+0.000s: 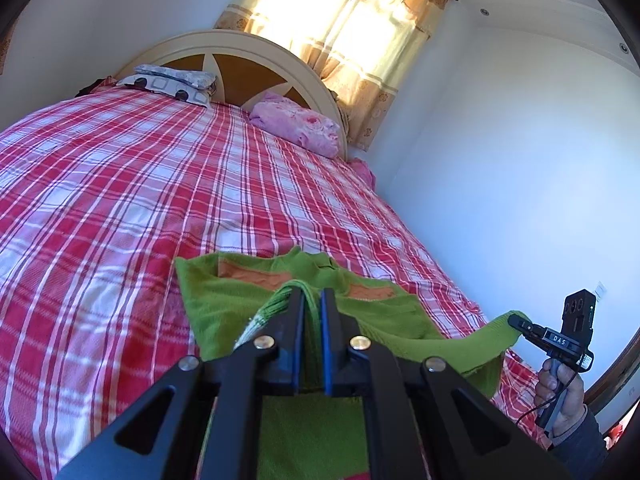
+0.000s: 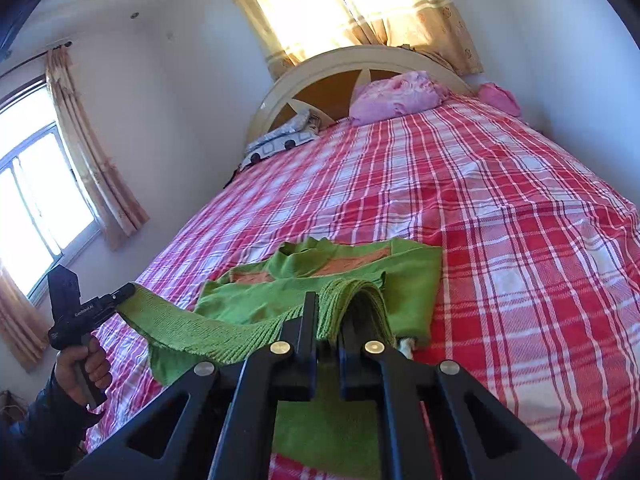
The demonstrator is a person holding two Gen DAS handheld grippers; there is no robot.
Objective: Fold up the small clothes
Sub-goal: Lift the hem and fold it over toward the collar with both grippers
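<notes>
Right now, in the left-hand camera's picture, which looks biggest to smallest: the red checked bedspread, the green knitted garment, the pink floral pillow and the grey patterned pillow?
1. Red checked bedspread.
2. Green knitted garment, though it lies nearest the camera.
3. Pink floral pillow and grey patterned pillow: too alike to rank.

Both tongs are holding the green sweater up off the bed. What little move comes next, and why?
Probably carry the lifted hem forward toward the collar and lay it down. The left tongs and right tongs each pinch the green knitted sweater, whose front half still lies flat on the red checked bedspread.
</notes>
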